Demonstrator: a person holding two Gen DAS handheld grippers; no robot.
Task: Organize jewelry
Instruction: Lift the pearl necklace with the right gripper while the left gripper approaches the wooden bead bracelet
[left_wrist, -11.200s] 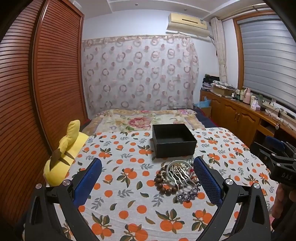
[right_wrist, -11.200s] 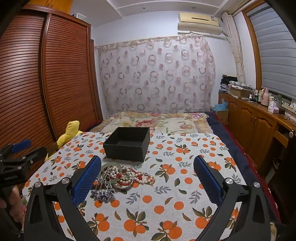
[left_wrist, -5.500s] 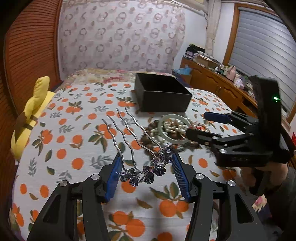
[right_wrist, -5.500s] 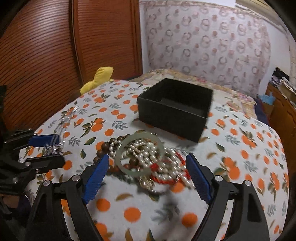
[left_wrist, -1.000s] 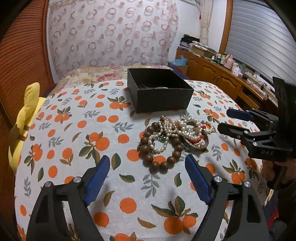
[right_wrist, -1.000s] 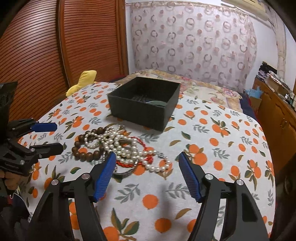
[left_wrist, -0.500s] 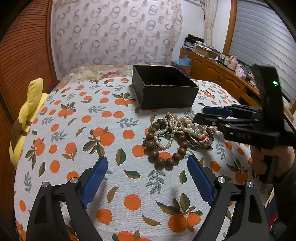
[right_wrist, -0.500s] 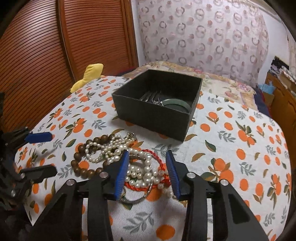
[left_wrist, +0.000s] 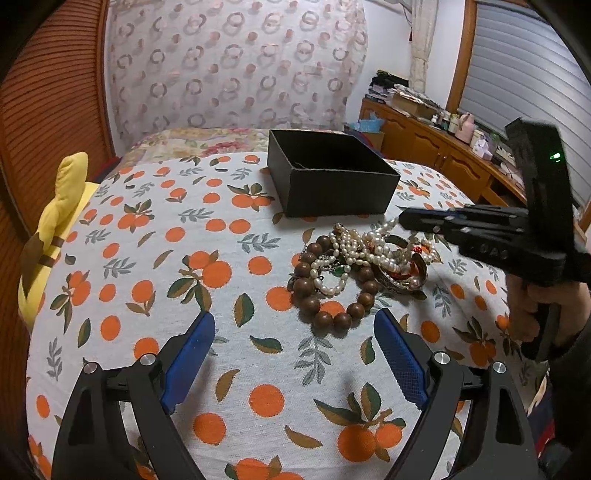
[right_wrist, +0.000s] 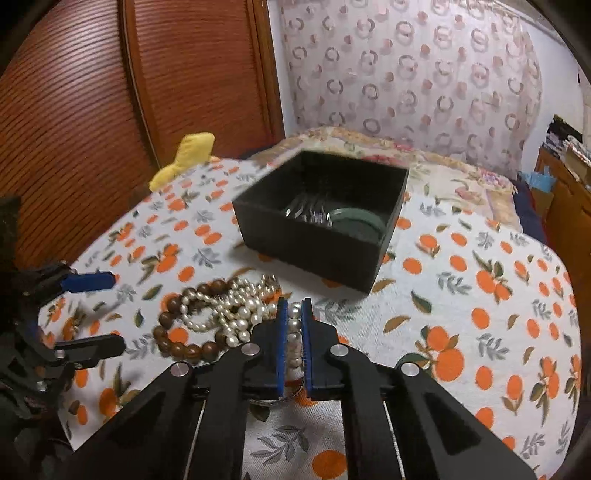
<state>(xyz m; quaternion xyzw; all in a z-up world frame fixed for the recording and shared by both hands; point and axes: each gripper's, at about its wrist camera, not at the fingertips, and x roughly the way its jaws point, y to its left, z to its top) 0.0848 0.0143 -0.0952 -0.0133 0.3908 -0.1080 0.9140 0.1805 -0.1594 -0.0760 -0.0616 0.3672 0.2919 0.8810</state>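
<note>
Over the pile, your right gripper (right_wrist: 294, 319) had just pinched the slippery, limp pearl strand (right_wrist: 294, 325); left gripper (left_wrist: 294, 354) gaped empty.

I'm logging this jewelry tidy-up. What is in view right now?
box: one, black, open, behind the pile
hair fork: one, silver, in box
bangle: one, green, in box
pearl strand: white, in pile
wooden bead bracelet: one, brown, pile's near edge
metal bangle: one, under pearls
plush toy: one, yellow, bed's edge
left tongs: open, empty
right tongs: just closed on pearl strand
</note>
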